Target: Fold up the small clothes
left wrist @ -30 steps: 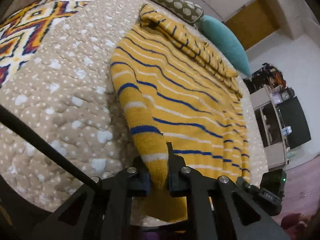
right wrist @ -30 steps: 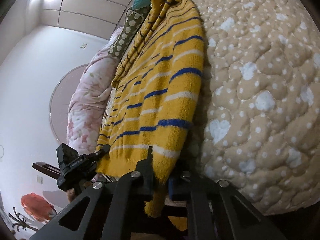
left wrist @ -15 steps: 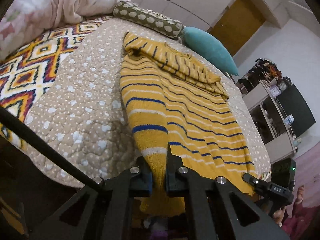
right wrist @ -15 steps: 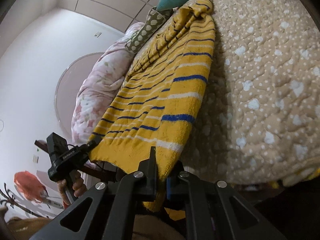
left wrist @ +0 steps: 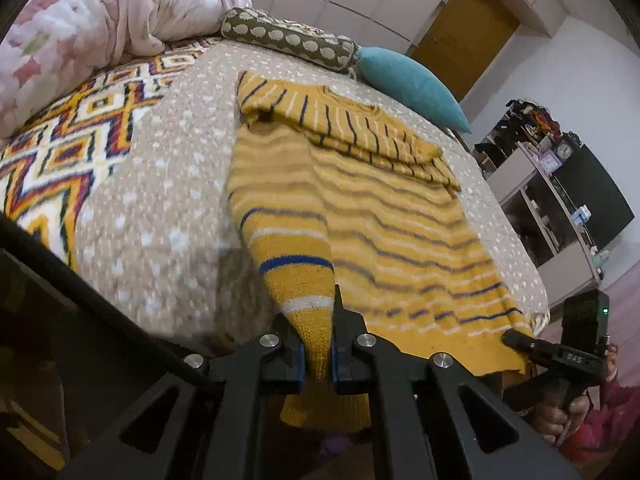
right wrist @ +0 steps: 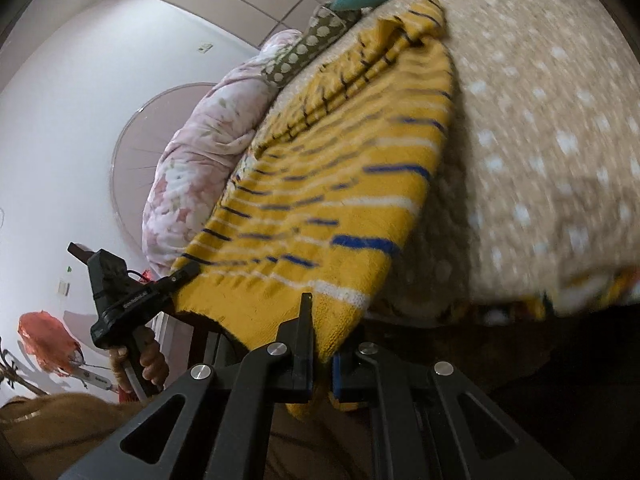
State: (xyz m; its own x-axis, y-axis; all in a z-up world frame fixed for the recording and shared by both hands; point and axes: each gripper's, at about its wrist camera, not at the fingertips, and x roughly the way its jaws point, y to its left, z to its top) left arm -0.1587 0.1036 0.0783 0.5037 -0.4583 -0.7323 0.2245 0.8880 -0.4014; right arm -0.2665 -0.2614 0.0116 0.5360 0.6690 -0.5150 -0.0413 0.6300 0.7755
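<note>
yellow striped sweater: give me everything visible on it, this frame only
The sweater is a fuzzy mustard-yellow knit with blue and white stripes. It lies spread on the dotted beige bedspread, sleeves folded across the far end near the teal pillow. Its hem is raised off the bed edge: the left gripper is shut on one bottom corner, the right gripper on the other.

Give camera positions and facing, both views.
Left wrist: on left gripper, looks up the bed along the sweater; right gripper and hand show.
Right wrist: on right gripper, faces the same way; left gripper and hand show.
Shared: sweater hem clamped by both grippers, teal pillow.
</note>
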